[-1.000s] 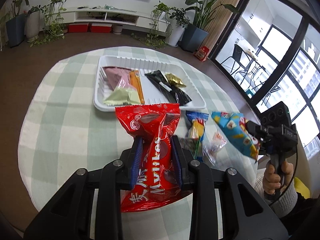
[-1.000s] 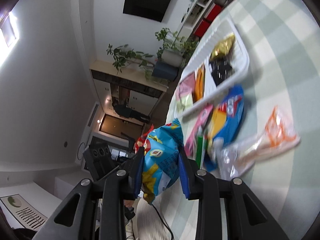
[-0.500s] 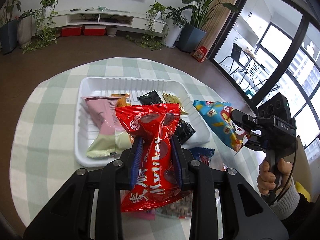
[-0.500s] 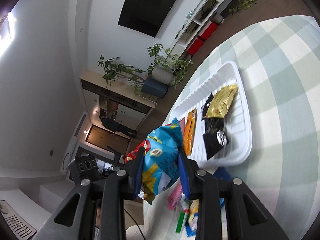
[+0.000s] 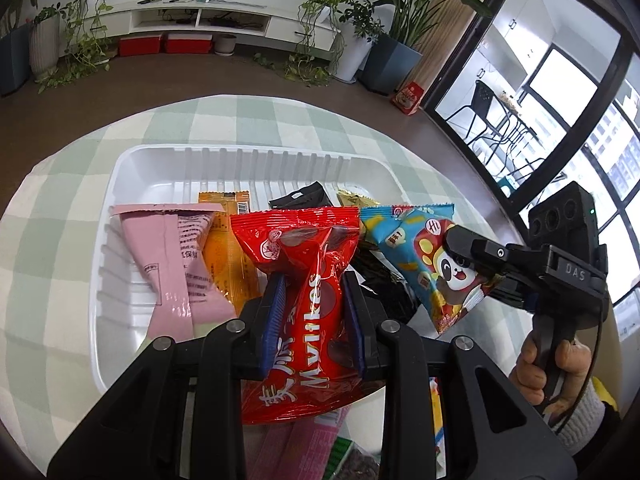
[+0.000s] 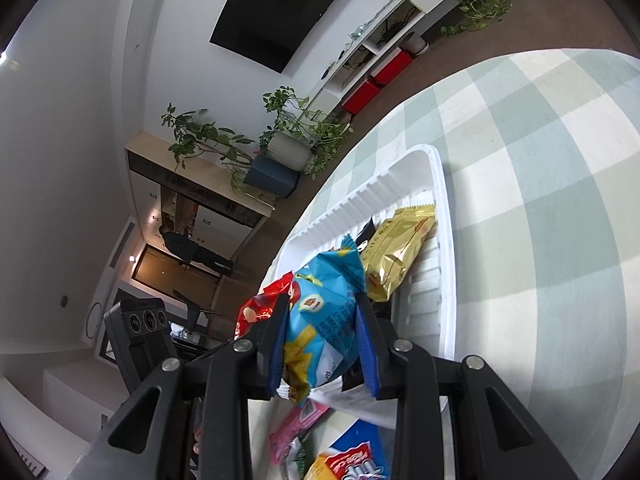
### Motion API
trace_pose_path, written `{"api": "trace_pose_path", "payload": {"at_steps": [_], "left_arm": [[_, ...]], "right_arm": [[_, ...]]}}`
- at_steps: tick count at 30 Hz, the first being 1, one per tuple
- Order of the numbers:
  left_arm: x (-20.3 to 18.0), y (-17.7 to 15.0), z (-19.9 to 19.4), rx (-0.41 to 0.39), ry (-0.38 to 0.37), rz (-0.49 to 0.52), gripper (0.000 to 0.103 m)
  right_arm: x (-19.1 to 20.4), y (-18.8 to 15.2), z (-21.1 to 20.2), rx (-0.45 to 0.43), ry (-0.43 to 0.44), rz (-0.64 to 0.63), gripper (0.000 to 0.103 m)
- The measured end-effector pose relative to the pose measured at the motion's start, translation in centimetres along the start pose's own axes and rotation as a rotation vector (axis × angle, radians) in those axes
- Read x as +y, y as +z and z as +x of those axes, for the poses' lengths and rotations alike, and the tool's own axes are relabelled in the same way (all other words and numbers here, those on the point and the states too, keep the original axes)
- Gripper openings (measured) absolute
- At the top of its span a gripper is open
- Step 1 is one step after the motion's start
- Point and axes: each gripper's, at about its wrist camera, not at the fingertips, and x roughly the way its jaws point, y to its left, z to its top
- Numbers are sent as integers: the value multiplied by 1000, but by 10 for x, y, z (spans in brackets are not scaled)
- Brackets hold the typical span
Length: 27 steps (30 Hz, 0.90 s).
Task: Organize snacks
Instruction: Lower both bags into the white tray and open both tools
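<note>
My left gripper point(image 5: 314, 280) is shut on a red snack bag point(image 5: 308, 272) and holds it above the near part of the white tray point(image 5: 224, 160). My right gripper point(image 6: 324, 304) is shut on a blue snack bag point(image 6: 324, 328), also seen in the left wrist view point(image 5: 424, 256), over the tray's right side. In the tray lie a pink packet point(image 5: 176, 264), an orange packet point(image 5: 228, 248), a black packet point(image 5: 302, 200) and a gold packet point(image 6: 396, 252).
The tray point(image 6: 444, 240) sits on a round table with a green checked cloth point(image 5: 48, 240). Several loose snacks point(image 6: 344, 452) lie on the cloth near the tray's front edge. Plants and a TV shelf point(image 5: 200, 20) stand far behind.
Both grippers have moved forward with their bags, from the loose snack pile to above the tray. The tray now looks closer and larger in both views.
</note>
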Motion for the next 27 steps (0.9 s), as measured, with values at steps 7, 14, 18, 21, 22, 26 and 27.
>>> {"api": "trace_pose_path", "payload": {"at_steps": [7,14,18,21,22,26,27], "left_arm": [[3,2,15,-13,35,-15,27],[-7,9,10,-54,89,40,28],[-14,7,-5,-76,106,66,28],[-18,-3,-24,-97,110,72,28],[-19,-7,-30,-102,110,75,28],[-25,-33,-55,-114,129,108,28],[-26,-39,-59,-112,131,115,28]], "right_arm": [[6,6,7,-2,-73,-86,37],[25,4,-2,-53,-154,-205,56],[41,2,-12,-75,-164,-276,58],[54,-5,-20,-84,-170,-319,63],[59,-8,-23,-84,-171,-334,63],[75,-23,-40,-88,-181,-383,63],[79,-29,-43,-87,-181,-393,64]]}}
